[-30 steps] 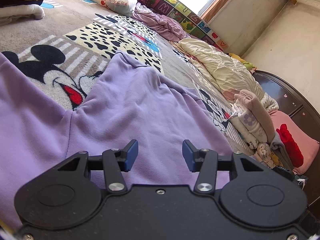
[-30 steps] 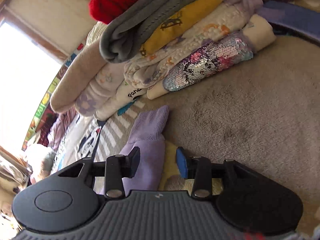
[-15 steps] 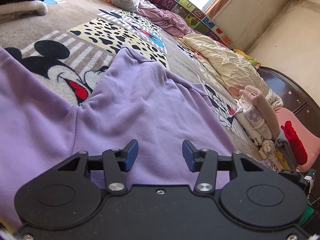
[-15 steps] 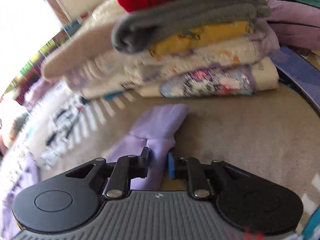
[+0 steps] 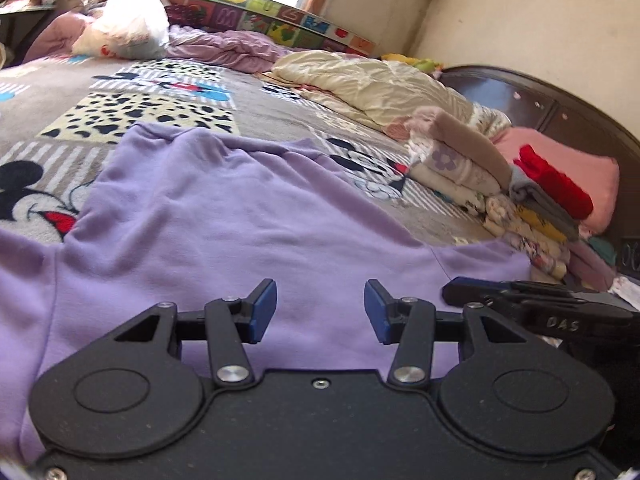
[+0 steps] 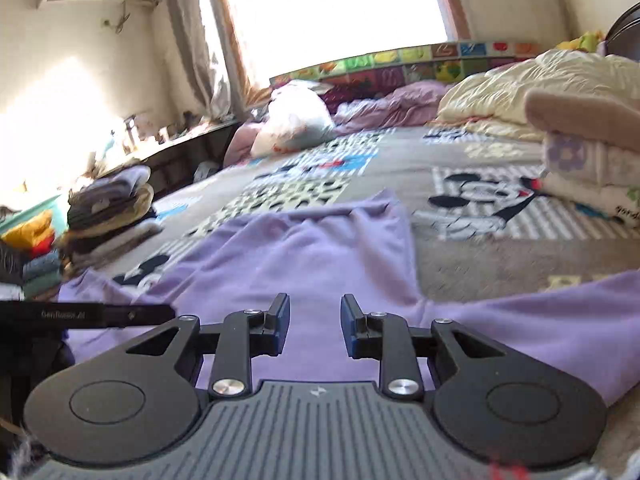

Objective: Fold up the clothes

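One purple sweatshirt lies spread on the cartoon-mouse blanket that covers the bed, with a sleeve running off toward your right and soft ridges across the body. Folded stacks sit well apart from it: a pile of folded clothes by the headboard, another stack at the far bed edge. Judged from the drape, you have a light, limp knit with some fleece weight; it will sag between two pinch points, cling slightly to the plush blanket and not slip from the pads. It is not fragile. Your left gripper hovers low over the garment near its near edge, fingers spread wide, nothing between them. Your right gripper hangs over the body beside the sleeve junction, fingers parted more narrowly, also empty. Best holds, as I judge: a hem corner, the shoulder seam or the cuff, pinching one layer only. Whether any fold is already laid in, these views cannot settle.
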`<state>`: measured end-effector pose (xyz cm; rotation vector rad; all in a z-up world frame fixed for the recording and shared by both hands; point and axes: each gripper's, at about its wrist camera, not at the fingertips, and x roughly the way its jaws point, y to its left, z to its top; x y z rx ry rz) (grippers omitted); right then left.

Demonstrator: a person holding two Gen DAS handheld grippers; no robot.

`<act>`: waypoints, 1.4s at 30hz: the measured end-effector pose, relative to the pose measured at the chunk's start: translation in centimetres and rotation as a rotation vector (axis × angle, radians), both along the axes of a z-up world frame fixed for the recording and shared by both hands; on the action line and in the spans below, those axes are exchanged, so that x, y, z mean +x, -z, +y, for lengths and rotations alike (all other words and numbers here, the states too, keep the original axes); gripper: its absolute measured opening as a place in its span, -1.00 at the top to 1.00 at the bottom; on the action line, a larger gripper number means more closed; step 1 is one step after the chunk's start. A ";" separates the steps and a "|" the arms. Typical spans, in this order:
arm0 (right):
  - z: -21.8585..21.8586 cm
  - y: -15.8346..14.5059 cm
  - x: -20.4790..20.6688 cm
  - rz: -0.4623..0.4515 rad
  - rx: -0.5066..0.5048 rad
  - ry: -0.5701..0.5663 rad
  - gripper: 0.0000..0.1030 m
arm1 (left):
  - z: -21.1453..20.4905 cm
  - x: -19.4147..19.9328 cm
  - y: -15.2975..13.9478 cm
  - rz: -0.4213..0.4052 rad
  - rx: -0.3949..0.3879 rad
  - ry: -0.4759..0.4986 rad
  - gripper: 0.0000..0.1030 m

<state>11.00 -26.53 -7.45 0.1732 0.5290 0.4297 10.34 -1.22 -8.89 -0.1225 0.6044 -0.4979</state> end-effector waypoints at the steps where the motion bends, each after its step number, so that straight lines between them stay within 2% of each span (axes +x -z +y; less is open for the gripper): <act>1: 0.8 1.1 -0.3 0.050 -0.025 -0.022 0.46 | -1.6 -0.6 0.8 0.001 0.077 0.036 0.08; 2: 1.5 2.6 -0.6 0.108 -0.088 -0.038 0.45 | -3.1 -1.6 1.7 -0.029 0.165 0.060 0.09; 3: 1.6 3.2 -2.0 0.060 -0.138 -0.048 0.45 | -4.6 -2.7 2.6 -0.081 0.262 0.075 0.09; 4: 1.8 3.8 -3.4 0.015 -0.186 -0.057 0.44 | -5.6 -3.5 2.7 -0.113 0.328 0.076 0.09; 5: 2.0 3.3 -4.0 0.012 -0.197 -0.049 0.42 | -6.2 -4.1 2.3 -0.130 0.372 0.067 0.10; 6: 2.2 2.8 -4.7 0.009 -0.207 -0.041 0.39 | -6.2 -4.6 1.5 -0.136 0.347 0.061 0.17; 7: 2.4 2.3 -5.4 0.002 -0.219 -0.035 0.32 | -5.7 -4.9 0.5 -0.134 0.274 0.056 0.14; 8: 2.7 1.8 -6.6 -0.043 -0.236 -0.047 0.17 | -5.4 -5.1 0.2 -0.110 0.234 0.056 0.14; 9: 3.1 2.0 -6.8 -0.014 -0.274 -0.055 0.08 | -5.7 -5.2 1.0 -0.076 0.268 0.078 0.14; 10: 3.5 2.3 -6.9 0.013 -0.311 -0.063 0.04 | -6.2 -5.3 2.3 -0.046 0.338 0.112 0.11; 11: 3.6 3.0 -6.9 0.037 -0.329 -0.066 0.03 | -6.4 -6.0 3.0 -0.061 0.391 0.139 0.11; 12: 3.4 2.9 -6.9 0.047 -0.325 -0.066 0.03 | -6.4 -6.6 2.8 -0.068 0.408 0.158 0.11; 14: 3.0 2.6 -6.9 0.066 -0.301 -0.059 0.04 | -5.2 -6.7 1.7 -0.016 0.353 0.165 0.10; 17: 1.5 2.4 -6.9 0.085 -0.219 -0.037 0.09 | -2.4 -6.3 0.2 0.005 0.223 0.096 0.12; 20: 0.4 1.6 -5.8 0.089 -0.107 -0.009 0.10 | 0.6 -4.8 -1.4 0.007 0.093 -0.045 0.12; 21: 0.2 1.3 -5.3 0.088 -0.076 -0.003 0.09 | 1.4 -4.0 -1.9 0.015 0.071 -0.088 0.12; 23: 1.0 0.4 -3.5 0.063 -0.062 -0.028 0.09 | 2.5 -1.8 -2.7 0.019 0.070 -0.160 0.12; 25: 2.1 -0.5 -2.0 0.025 -0.066 -0.059 0.09 | 3.1 1.1 -3.3 0.014 0.125 -0.223 0.12; 27: 3.6 -1.0 -0.5 -0.019 -0.093 -0.098 0.09 | 3.7 3.9 -4.1 0.046 0.160 -0.265 0.16; 29: 4.3 -1.1 1.2 -0.021 -0.107 -0.113 0.09 | 3.8 6.0 -5.6 0.033 0.166 -0.281 0.16; 32: 3.8 -1.6 5.0 0.037 -0.007 -0.103 0.09 | 3.4 9.6 -7.7 0.000 0.188 -0.273 0.16; 35: 3.3 -2.1 9.5 0.101 0.085 -0.081 0.09 | 3.5 14.1 -7.8 0.029 0.151 -0.279 0.18; 38: 3.2 -1.2 12.4 0.114 0.028 -0.059 0.09 | 4.4 18.5 -7.1 0.080 0.073 -0.288 0.28; 40: 3.1 -0.5 14.3 0.122 -0.009 -0.044 0.09 | 5.0 21.3 -6.4 0.106 0.054 -0.310 0.32; 42: 3.0 0.1 16.2 0.130 -0.047 -0.030 0.08 | 5.3 23.7 -5.1 0.153 0.016 -0.268 0.32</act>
